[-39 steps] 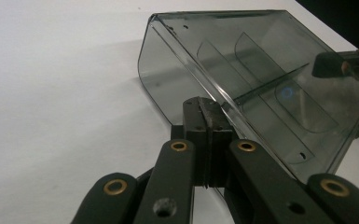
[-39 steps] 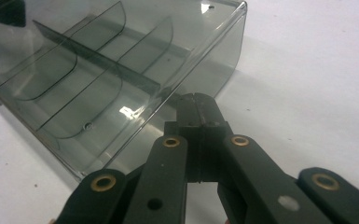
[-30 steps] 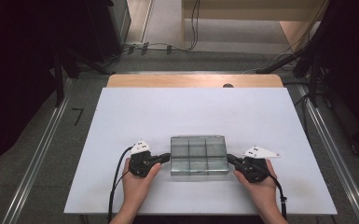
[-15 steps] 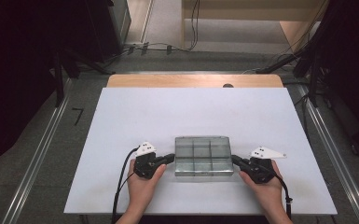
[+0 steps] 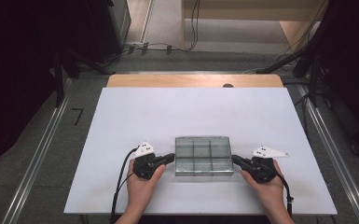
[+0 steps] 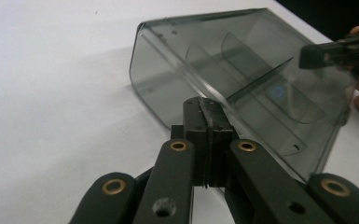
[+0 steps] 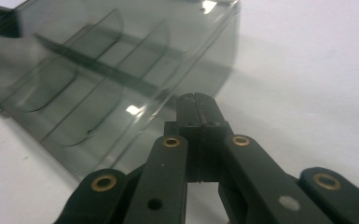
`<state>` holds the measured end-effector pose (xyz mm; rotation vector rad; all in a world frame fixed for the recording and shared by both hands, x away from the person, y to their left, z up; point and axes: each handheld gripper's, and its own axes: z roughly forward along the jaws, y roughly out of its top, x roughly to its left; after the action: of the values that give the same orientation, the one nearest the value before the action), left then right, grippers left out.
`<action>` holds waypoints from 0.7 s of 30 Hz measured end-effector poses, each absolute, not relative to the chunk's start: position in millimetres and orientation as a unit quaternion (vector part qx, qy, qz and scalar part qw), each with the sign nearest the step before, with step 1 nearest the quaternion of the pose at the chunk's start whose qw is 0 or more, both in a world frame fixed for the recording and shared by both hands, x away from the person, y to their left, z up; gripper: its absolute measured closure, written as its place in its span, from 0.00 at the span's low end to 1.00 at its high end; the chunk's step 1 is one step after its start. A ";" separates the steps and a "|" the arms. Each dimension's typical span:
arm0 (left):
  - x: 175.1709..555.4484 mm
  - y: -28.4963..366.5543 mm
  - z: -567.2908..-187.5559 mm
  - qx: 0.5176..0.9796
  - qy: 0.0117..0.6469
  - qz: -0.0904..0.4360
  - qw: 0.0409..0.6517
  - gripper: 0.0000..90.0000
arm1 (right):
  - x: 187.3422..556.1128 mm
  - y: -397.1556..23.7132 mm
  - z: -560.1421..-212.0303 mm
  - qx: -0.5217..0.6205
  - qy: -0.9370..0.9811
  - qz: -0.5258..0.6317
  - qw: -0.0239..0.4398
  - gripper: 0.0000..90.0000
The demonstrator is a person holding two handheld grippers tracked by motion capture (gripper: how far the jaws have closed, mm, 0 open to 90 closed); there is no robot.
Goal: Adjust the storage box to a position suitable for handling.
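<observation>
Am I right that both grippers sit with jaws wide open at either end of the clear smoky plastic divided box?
Not quite: the left gripper and right gripper have jaws shut, as the gripper views show. They do sit at either end of the clear smoky plastic divided box.

Box (image 5: 204, 156) between claws (on table (image 5: 168, 112))

A white table top (image 5: 196, 116) lay in even light, with a strip of pale wood (image 5: 193, 80) along its far edge and a small dark round mark (image 5: 228, 86) on that strip. Grey floor (image 5: 37, 154) ran round it, crossed by metal rails (image 5: 39, 149) at left and right. Black cables (image 5: 149, 46) trailed over the floor beyond the table. Dark stands (image 5: 58, 70) and black shadow closed both sides, and light wooden furniture (image 5: 251, 14) stood at the back
</observation>
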<state>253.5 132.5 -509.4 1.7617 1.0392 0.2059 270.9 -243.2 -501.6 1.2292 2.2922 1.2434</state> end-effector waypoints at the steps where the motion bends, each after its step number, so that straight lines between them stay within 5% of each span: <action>1: 252.5 133.6 -508.8 0.734 0.430 0.092 0.517 0.99 | 270.3 -243.6 -500.2 0.426 0.786 0.425 0.139 0.97; 4: 250.5 137.4 -506.3 0.734 0.424 0.103 0.521 0.98 | 269.1 -245.6 -496.9 0.420 0.785 0.428 0.154 0.91; 5: 249.6 138.4 -505.0 0.732 0.422 0.113 0.522 0.83 | 268.5 -245.9 -495.6 0.418 0.785 0.428 0.159 0.88; 9: 245.7 145.3 -499.7 0.732 0.409 0.130 0.529 0.74 | 268.0 -247.0 -490.5 0.415 0.777 0.442 0.168 0.64; 15: 239.9 147.1 -494.1 0.732 0.381 0.148 0.545 0.46 | 267.0 -248.3 -480.7 0.393 0.769 0.478 0.160 0.30; 21: 237.9 143.1 -493.9 0.737 0.361 0.127 0.557 0.20 | 262.7 -244.4 -472.3 0.360 0.773 0.500 0.151 0.10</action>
<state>237.9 143.1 -493.9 1.7389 0.8507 0.3003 262.7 -244.4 -472.3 1.0351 2.2195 1.4358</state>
